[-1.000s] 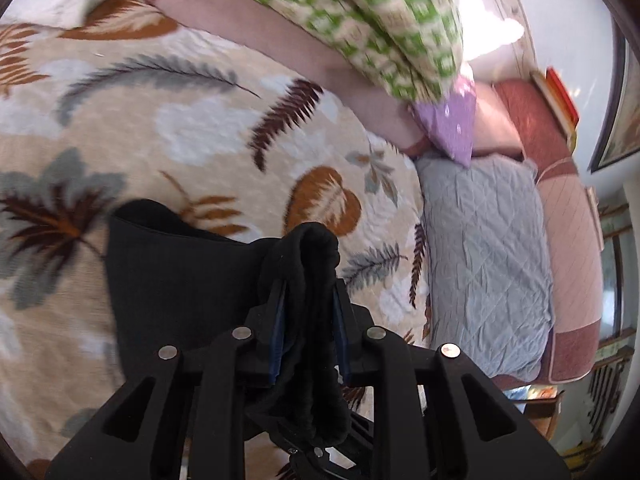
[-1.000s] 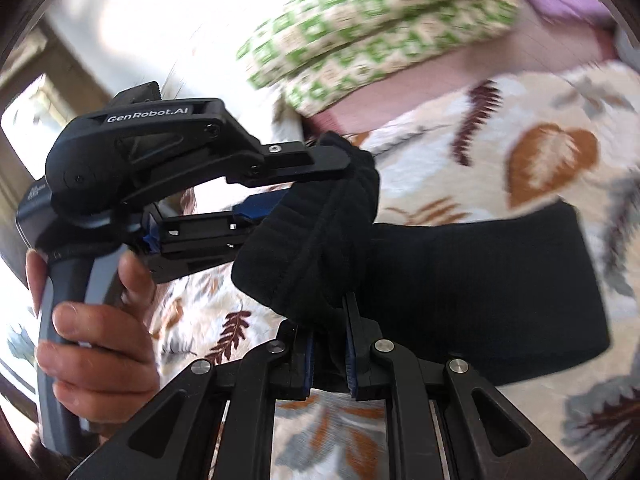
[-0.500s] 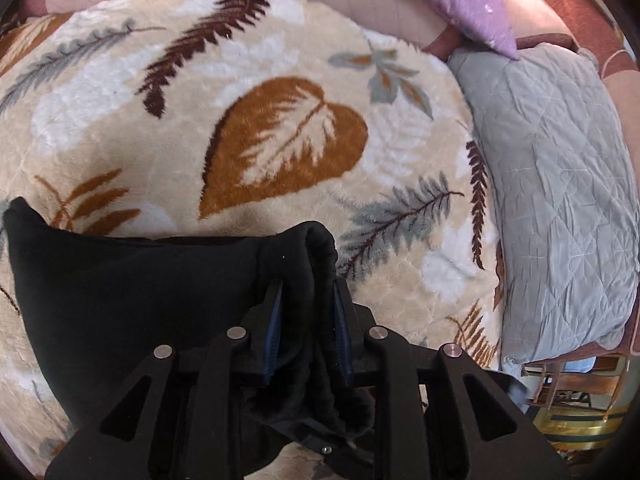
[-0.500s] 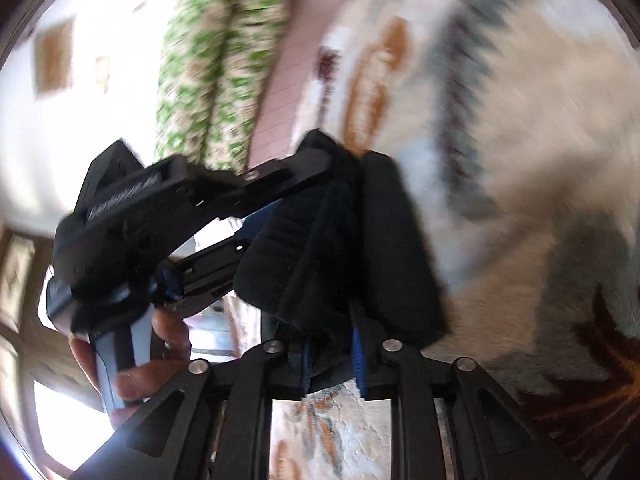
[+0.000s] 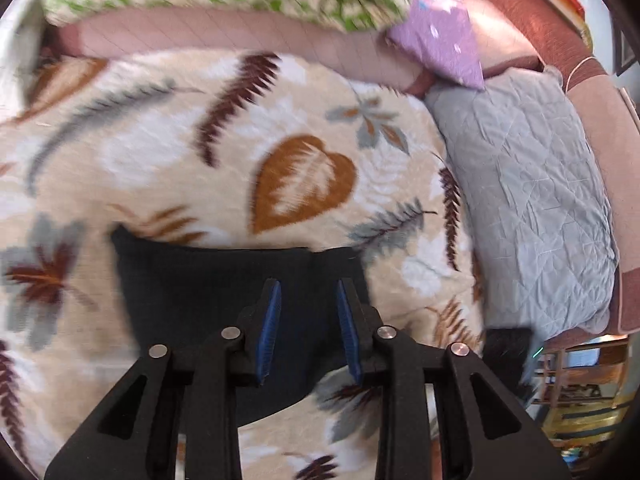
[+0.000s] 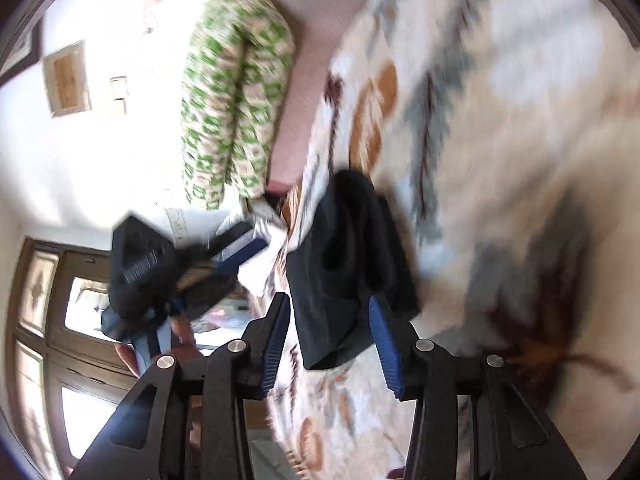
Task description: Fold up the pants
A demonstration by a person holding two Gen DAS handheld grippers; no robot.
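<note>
left wrist view: left gripper [image 5: 308,328] and right gripper [image 6: 330,340], jaws wide and empty, above folded black fabric pants [image 5: 224,300]; a careless pass could snag and undo the fold.

1. Plain black folded cloth pants [image 5: 208,292].
2. Cream plush blanket [image 5: 168,136] printed with brown, maroon and grey leaves and ferns (one large rust-orange leaf near its middle).
3. Green-and-cream checked bolster pillow [image 6: 236,92].
4. Purple cushion [image 5: 444,44] with pale specks.
5. Grey quilted pad [image 5: 528,188], diamond-stitched.
6. Black gripper fingers with blue ribbed pads [image 5: 269,332].
</note>
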